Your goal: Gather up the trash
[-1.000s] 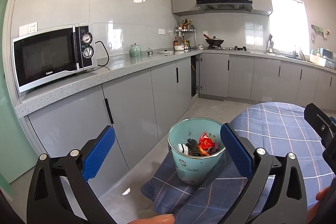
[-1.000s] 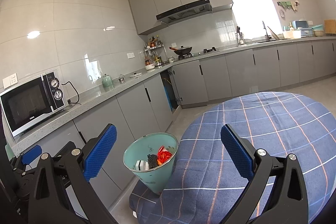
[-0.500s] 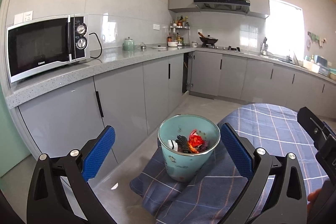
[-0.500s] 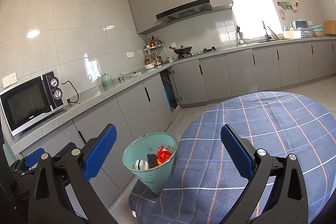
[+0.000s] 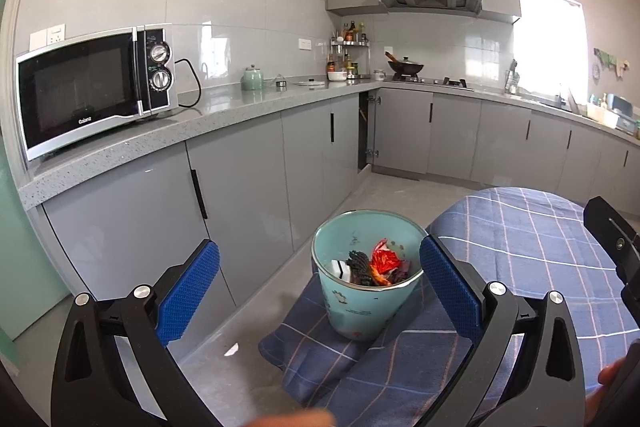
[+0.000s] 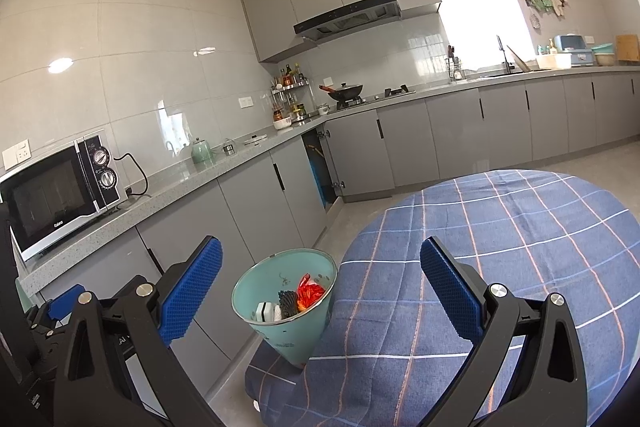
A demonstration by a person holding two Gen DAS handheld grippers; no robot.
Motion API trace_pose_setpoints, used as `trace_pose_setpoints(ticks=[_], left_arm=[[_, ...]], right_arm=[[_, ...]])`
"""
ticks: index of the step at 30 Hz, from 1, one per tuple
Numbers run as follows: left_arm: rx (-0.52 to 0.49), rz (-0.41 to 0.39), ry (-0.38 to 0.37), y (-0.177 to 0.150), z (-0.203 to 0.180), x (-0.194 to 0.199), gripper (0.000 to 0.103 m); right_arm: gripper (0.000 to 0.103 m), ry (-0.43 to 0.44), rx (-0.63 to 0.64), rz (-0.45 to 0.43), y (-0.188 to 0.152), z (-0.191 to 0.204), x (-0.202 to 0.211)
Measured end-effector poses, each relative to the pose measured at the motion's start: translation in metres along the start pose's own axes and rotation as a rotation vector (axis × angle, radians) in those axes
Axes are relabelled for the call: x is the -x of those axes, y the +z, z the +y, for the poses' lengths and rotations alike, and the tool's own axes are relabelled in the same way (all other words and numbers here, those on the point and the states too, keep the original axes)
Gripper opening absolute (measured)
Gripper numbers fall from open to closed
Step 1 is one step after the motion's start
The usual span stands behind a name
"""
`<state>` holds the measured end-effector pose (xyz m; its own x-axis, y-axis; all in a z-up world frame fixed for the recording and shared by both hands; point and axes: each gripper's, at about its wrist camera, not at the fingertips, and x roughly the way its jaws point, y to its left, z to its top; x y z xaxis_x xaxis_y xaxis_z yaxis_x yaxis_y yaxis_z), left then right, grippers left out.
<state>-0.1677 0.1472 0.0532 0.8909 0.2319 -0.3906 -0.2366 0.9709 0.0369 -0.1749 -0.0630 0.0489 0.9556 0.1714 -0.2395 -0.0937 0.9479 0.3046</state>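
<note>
The left tool hangs released and empty, its blue pads spread wide on either side of a teal bin. The right tool is likewise released and empty above the table, which is draped in a blue checked cloth. The bin sits on a hanging fold of that cloth at the table's edge, holding trash: a red wrapper, a dark piece and a white one. A microwave stands on the grey counter behind.
</note>
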Motion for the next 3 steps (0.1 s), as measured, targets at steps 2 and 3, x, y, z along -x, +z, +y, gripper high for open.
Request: trace_pose_setpoints(ticks=[2, 3], left_arm=[[-0.005, 0.0, 0.005, -0.0002, -0.0007, -0.0001, 0.099], [-0.007, -0.002, 0.006, -0.0001, -0.0012, 0.0005, 0.099]], right_arm=[[0.097, 0.001, -0.001, 0.0, 0.0, 0.0006, 0.0002], [0.097, 0.001, -0.001, 0.001, -0.0002, 0.0004, 0.0005]])
